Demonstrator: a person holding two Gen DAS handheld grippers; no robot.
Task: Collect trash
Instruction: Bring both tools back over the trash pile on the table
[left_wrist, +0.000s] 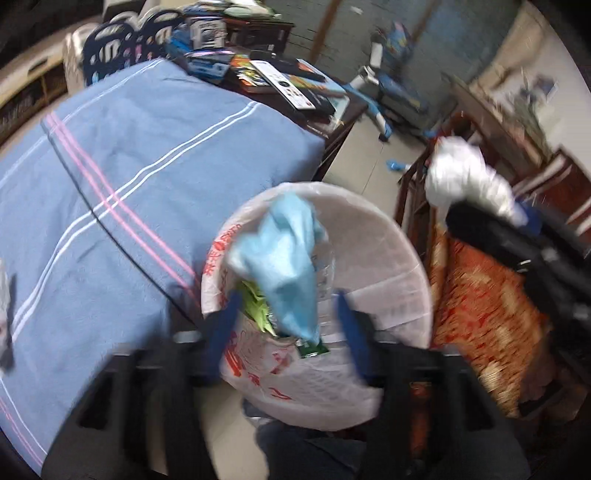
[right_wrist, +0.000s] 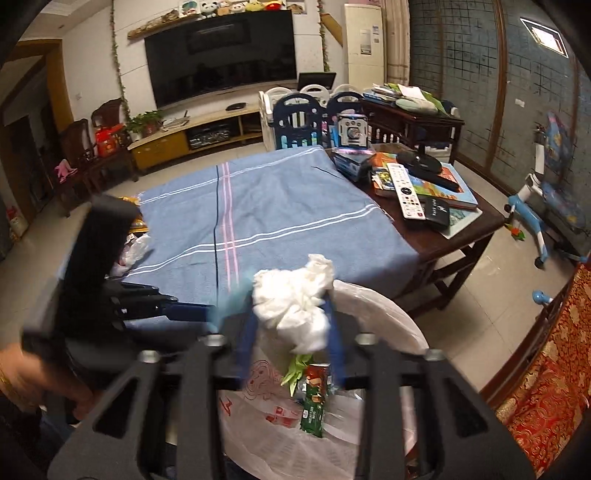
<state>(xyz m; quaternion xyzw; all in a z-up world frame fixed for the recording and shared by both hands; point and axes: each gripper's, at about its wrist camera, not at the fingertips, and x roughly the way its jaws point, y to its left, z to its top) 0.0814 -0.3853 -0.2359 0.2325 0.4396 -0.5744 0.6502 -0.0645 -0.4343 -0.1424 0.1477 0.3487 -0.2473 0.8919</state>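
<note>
Left wrist view: my left hand-held gripper (left_wrist: 286, 314) sits over the lined trash bin (left_wrist: 399, 258), jaws spread wide, and the crumpled light-blue cloth (left_wrist: 284, 266) hangs loose between the blue fingers (left_wrist: 225, 325) with gaps on both sides, so I read it as released and dropping into the bin. Soft, floppy, wrinkled fabric or tissue; it should fall without snagging if I keep the jaws apart and centred over the opening. The bin liner is thin translucent plastic with red print; green wrappers (left_wrist: 258, 314) lie inside. The blue striped towel (left_wrist: 129, 166) covers the tabletop beside the bin. Right wrist view: my right hand-held gripper (right_wrist: 291, 332) is partly open, with the white crumpled tissue wad (right_wrist: 295, 299) between its fingers; motion blur, so I cannot tell if the pads press on it. It is above the near rim of the bin (right_wrist: 388, 314). To do this well I should carry it further over the opening before letting go, since the light, puffy paper could drift onto the floor.
</note>
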